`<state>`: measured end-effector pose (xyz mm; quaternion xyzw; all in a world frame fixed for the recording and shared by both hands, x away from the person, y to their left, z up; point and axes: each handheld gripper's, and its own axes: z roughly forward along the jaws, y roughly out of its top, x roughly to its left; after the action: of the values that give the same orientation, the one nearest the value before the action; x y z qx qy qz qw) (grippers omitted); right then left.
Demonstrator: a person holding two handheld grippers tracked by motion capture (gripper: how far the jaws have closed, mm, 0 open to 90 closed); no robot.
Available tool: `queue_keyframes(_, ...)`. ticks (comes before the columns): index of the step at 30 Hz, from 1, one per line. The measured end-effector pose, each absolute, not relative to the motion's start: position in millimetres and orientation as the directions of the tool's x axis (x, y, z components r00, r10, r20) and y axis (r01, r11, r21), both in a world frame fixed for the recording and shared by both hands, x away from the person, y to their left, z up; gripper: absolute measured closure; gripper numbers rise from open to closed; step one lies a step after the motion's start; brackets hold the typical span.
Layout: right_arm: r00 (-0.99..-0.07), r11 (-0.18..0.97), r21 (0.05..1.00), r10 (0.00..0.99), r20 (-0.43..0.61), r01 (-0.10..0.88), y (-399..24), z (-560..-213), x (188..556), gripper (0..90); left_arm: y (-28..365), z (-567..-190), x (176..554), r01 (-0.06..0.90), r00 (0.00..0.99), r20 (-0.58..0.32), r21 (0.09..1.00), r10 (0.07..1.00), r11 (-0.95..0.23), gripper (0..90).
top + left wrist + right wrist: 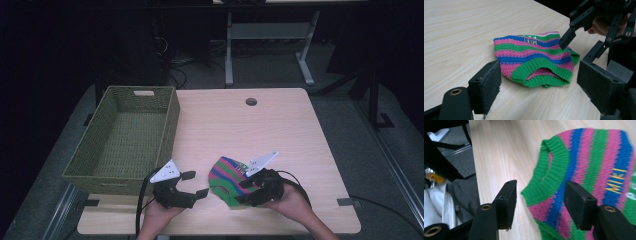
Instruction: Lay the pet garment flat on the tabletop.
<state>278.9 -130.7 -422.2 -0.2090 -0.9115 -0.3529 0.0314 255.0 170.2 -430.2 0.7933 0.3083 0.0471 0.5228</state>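
My right gripper (248, 189) sits over the near edge of the striped knitted garment (226, 180), its jaws parted about halfway with nothing pinched — in the right gripper view the pads (506, 203) stand either side of the green ribbed hem, above the knit and not pressing on it. Just ahead of those jaws the stripes run pink, blue and green, and a little farther along them yellow stitched letters show on a pink band. My left gripper (194, 183) hovers to the other side of the garment, its jaws spread wide and empty; from its own camera the garment (534, 61) lies flat on the table just beyond the pads (486, 87), its green-ribbed opening turned toward me, and the right gripper's fingertip (566, 38) is at its far upper edge — touching or hovering, I cannot tell. The light wooden table (280, 130) stretches on beyond both tools. Farther off, beyond the left gripper and to its left, an olive woven basket (172, 120) stands at the table's edge, well apart from the garment. A round cable hole (251, 101) marks the far side.
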Motion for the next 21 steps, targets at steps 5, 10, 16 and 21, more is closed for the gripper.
queue_keyframes(5, -0.924, 0.693, 0.616, 0.336, 0.184, 0.374, -123, -433, 279, 45.3, 170, -430, 256, 0.441, 0.806, -0.248, 0.857, 0.538, -0.266, 19.3)
queue_keyframes(10, -0.926, 0.717, 0.592, 0.341, 0.164, 0.368, -117, -444, 279, 45.8, 170, -430, 255, 0.441, 0.806, -0.249, 0.858, 0.537, -0.264, 19.3)
queue_keyframes(16, -0.922, 0.720, 0.584, 0.353, 0.157, 0.375, -119, -452, 281, 48.5, 172, -430, 255, 0.442, 0.805, -0.251, 0.858, 0.538, -0.261, 19.3)
queue_keyframes(21, -0.924, 0.726, 0.585, 0.360, 0.126, 0.362, -119, -454, 279, 52.6, 171, -430, 255, 0.444, 0.803, -0.253, 0.858, 0.539, -0.259, 19.3)
